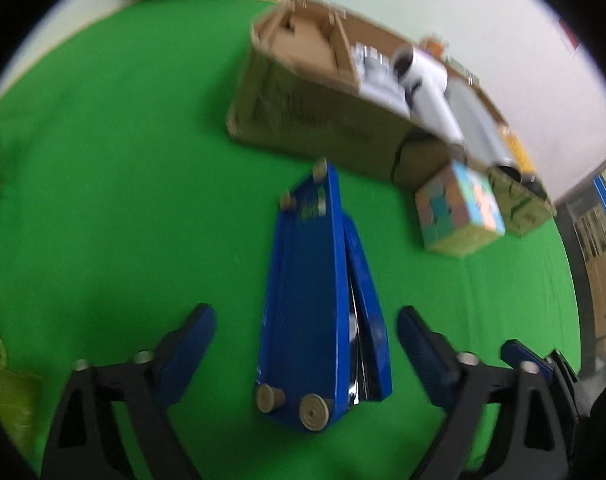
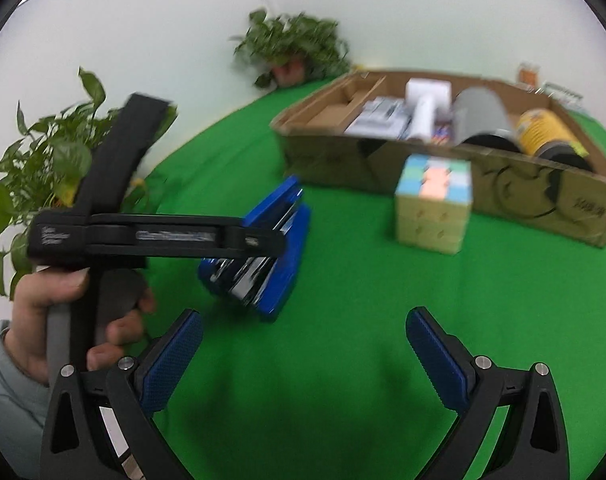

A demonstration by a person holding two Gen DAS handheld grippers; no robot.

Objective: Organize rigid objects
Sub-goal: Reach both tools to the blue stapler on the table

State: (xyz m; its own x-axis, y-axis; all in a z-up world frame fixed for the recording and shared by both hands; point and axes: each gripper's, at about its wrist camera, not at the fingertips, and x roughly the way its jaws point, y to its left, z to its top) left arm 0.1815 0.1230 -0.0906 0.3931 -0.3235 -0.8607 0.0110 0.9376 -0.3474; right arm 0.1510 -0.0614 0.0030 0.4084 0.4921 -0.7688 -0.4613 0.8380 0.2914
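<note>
Lying on its side on the green cloth (image 1: 103, 168), the blue stapler (image 1: 323, 292) fills the middle of the left wrist view, its round feet facing the camera at the lower end and its nose aimed at the upper middle of the frame. It sits in the gap of the left gripper (image 1: 306, 334): one blue pad stands at its lower left, the other at its lower right, and green cloth shows on both sides, so the pads are spread and touch nothing.

From the right wrist view the same stapler (image 2: 271, 256) is at centre left, with the black bar of the left gripper's body crossing in front of it and a hand (image 2: 63, 320) wrapped round the grip at the lower left, a pale sleeve below it. The right gripper (image 2: 303, 356) hangs over bare cloth at the bottom of that frame, jaws wide, nothing between them, the stapler well up and to the left of it.

To the right of the stapler stands a pastel cube puzzle (image 2: 435, 204), just in front of a long cardboard box (image 2: 543, 196) that holds a white roll, a grey cylinder and a yellow can. Potted plants (image 2: 291, 48) sit at the upper middle and far left against the white wall; everything is somewhat blurred.
</note>
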